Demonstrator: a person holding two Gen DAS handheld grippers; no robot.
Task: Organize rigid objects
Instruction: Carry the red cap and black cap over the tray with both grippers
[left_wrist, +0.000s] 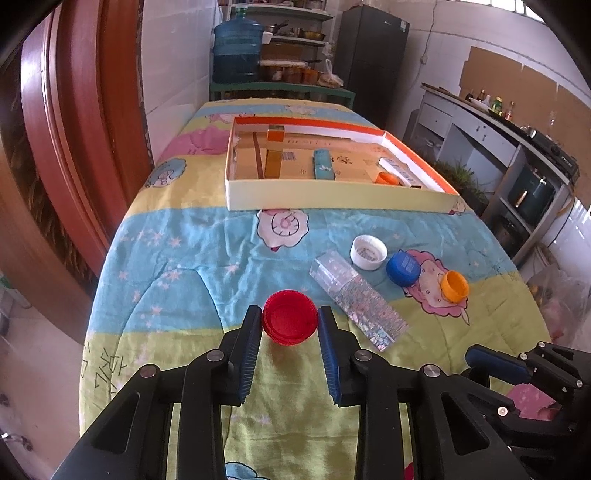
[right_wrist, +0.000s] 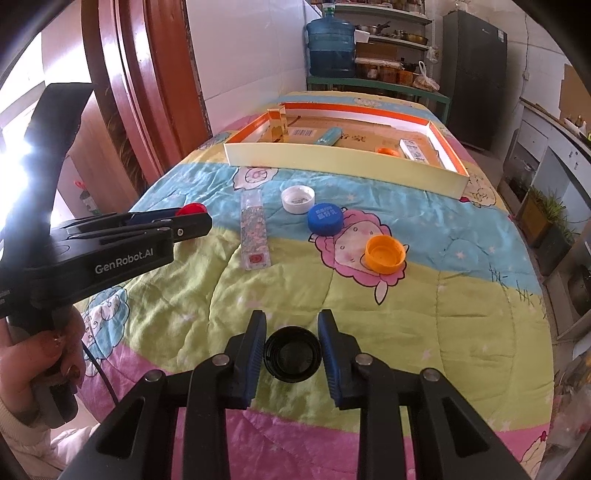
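— What is held at this moment?

— A red cap (left_wrist: 290, 317) is clamped between the pads of the left gripper (left_wrist: 290, 320), open side up, over the quilted table cover (left_wrist: 177, 266). A black cap (right_wrist: 292, 353) is seen between the fingers of the right gripper (right_wrist: 292, 345); the pads appear closed against its sides, so it is judged to be gripped as well.

— And what lies beyond the tools?

— Four loose pieces are left on the cover: a clear patterned box (left_wrist: 357, 299) lying flat just beside the left gripper, a white cap (left_wrist: 368, 252) past it, a blue cap (left_wrist: 403, 267) touching or nearly touching the white one, and an orange cap (left_wrist: 455, 286) to the right of the blue one.

— Has anything been put away?

— A shallow cardboard tray (left_wrist: 332, 194) with an orange inner rim is set at the far end of the table. Inside it, an upright orange-and-gold carton (left_wrist: 275, 157), a blue-green case (left_wrist: 323, 165), a white printed box (left_wrist: 399, 170) and a second orange cap (left_wrist: 387, 178) are already laid.

— So how far along is the work?

— Roughly half is judged done, on the assumption that the tray is the destination: four items are stowed, two caps are in hand, four pieces are yet to be collected.
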